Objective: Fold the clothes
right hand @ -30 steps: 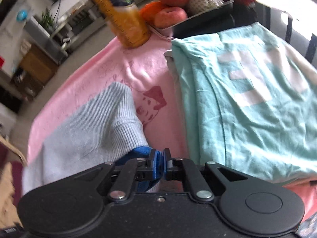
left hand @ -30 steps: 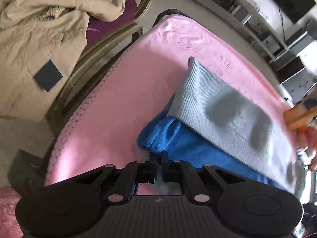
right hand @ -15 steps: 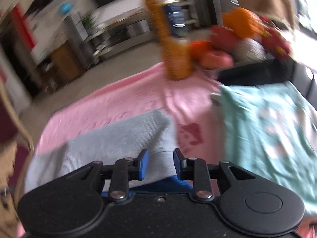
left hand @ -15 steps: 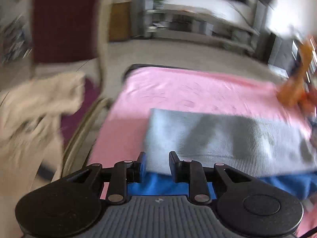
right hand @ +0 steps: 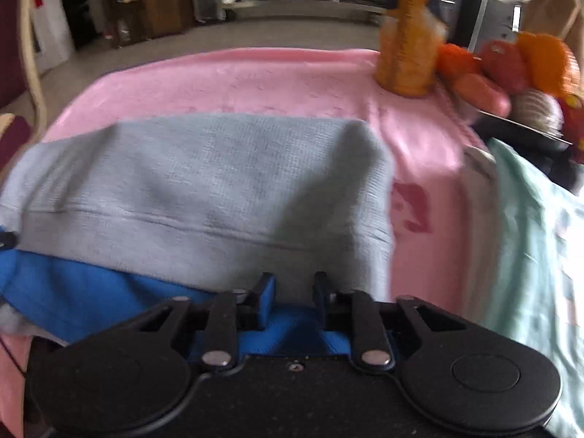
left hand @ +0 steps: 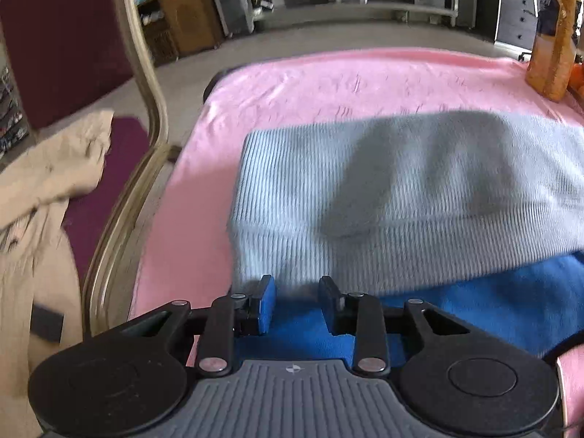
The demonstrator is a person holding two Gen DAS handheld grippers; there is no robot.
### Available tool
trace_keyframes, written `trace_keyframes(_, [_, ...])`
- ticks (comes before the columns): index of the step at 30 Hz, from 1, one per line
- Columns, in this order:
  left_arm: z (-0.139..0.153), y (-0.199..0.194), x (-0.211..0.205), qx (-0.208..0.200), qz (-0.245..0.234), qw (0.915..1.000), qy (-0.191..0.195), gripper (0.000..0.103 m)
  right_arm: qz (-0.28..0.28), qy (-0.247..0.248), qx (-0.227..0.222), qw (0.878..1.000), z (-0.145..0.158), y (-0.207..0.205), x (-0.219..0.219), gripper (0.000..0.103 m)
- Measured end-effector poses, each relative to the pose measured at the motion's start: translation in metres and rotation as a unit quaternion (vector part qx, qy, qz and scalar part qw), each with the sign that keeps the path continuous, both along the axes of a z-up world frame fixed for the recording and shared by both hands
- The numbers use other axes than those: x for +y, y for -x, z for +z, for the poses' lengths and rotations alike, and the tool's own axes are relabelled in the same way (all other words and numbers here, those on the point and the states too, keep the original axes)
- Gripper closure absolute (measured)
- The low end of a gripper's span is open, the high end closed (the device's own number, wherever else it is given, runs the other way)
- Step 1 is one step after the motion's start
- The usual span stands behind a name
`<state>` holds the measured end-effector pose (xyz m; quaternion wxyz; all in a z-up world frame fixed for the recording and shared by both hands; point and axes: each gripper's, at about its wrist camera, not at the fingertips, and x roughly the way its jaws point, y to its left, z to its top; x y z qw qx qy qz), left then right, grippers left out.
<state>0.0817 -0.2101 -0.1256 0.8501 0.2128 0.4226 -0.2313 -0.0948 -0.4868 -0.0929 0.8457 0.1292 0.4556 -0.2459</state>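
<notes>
A folded grey knit garment [left hand: 401, 189] lies across the pink blanket [left hand: 328, 80], on top of a blue garment [left hand: 474, 303]. My left gripper [left hand: 296, 284] hovers at the near left corner of the pile. Its jaws are opening, with cloth under the gap and nothing pinched. In the right wrist view the grey knit [right hand: 204, 189] and the blue garment [right hand: 73, 292] fill the middle. My right gripper [right hand: 294, 281] is at their near right corner. Its jaws are closing but still apart, and the pads press on nothing.
A folded mint T-shirt [right hand: 529, 255] lies to the right of the pile. An orange bottle [right hand: 408, 47] and a tray of fruit [right hand: 511, 69] stand at the back right. On the left, a chair [left hand: 146, 91] holds a beige jacket [left hand: 36, 200].
Both grippers were shut on the blue fabric, then let it go and opened. Both wrists rolled from tilted to level. The grey knit now lies square in front of me.
</notes>
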Motion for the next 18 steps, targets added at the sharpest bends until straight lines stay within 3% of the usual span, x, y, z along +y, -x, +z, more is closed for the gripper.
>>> trace_keyframes(4, [0.007, 0.010, 0.015, -0.004, -0.001, 1.0000, 0.005, 0.071, -0.017, 0.024, 0.027, 0.999, 0.002, 0.017, 0.009, 0.090])
trace_keyframes(6, [0.016, 0.014, 0.021, -0.010, 0.002, 0.9995, 0.029, 0.072, -0.020, 0.026, 0.010, 0.999, 0.012, 0.027, 0.011, 0.086])
trace_keyframes(10, [0.037, 0.020, 0.031, -0.028, 0.006, 0.9962, 0.082, 0.072, -0.058, -0.007, -0.074, 0.996, 0.033, 0.047, -0.003, 0.084])
trace_keyframes(13, [0.051, 0.017, 0.028, -0.037, 0.001, 0.9933, 0.109, 0.072, -0.088, -0.041, -0.140, 0.985, 0.046, 0.056, -0.016, 0.083])
trace_keyframes(18, [0.064, -0.005, 0.001, -0.049, -0.018, 0.9914, 0.120, 0.072, -0.105, -0.113, -0.207, 0.966, 0.046, 0.041, -0.042, 0.083])
